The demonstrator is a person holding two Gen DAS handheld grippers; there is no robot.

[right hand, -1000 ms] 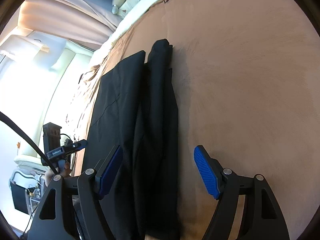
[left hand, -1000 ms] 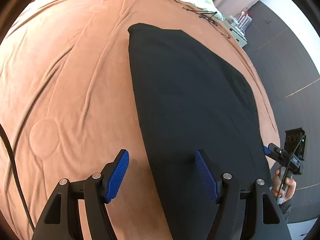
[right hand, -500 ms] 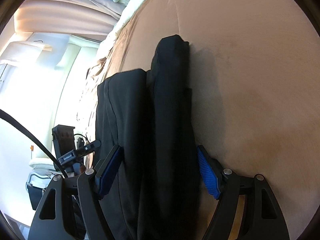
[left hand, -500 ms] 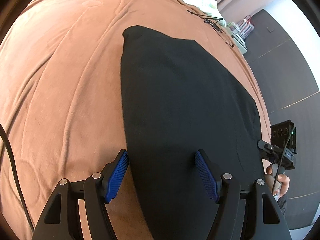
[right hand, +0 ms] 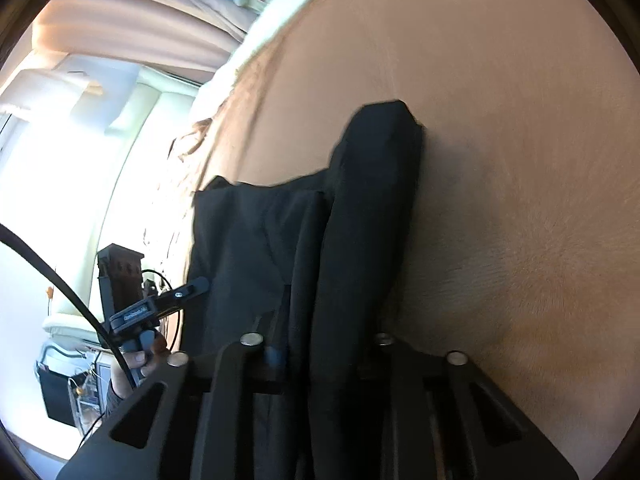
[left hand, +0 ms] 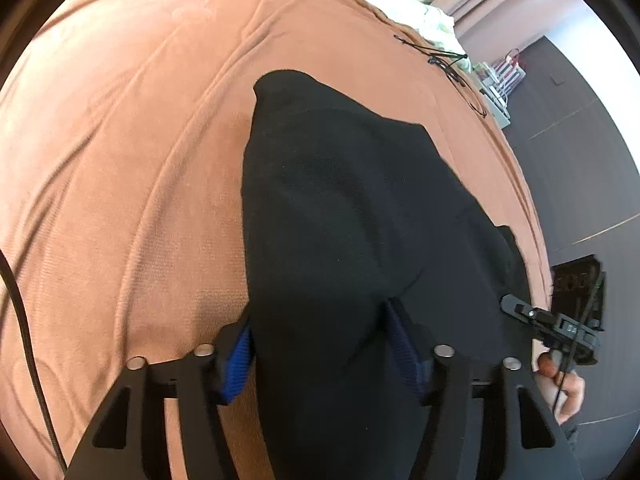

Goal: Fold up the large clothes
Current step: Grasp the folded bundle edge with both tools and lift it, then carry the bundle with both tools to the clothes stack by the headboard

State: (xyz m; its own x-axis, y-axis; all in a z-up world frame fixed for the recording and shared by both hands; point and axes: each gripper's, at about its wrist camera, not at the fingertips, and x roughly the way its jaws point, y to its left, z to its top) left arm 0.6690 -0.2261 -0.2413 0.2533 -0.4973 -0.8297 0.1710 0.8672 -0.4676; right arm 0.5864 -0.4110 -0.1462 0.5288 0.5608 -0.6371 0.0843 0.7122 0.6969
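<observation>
A large black garment (left hand: 344, 216) lies in long folds on a brown bedspread (left hand: 120, 160). My left gripper (left hand: 320, 352) has its blue pads around the near edge of the cloth, which bunches up between them. In the right wrist view the same garment (right hand: 360, 240) runs away from me as a thick rolled fold beside a flatter panel. My right gripper (right hand: 316, 344) is closed on that fold, and the cloth hides its pads. Each gripper also shows in the other's view, held in a hand at the opposite edge.
The brown bedspread (right hand: 520, 160) stretches wide on both sides of the garment. A black cable (left hand: 448, 60) lies at the far end near white bedding (left hand: 420, 12). Dark floor (left hand: 580, 160) lies beyond the bed's right edge. Bright curtains (right hand: 120, 40) are on the other side.
Both grippers moved down and forward onto the garment's near edge and closed on it. The cloth has lifted and bunched between the fingers.
</observation>
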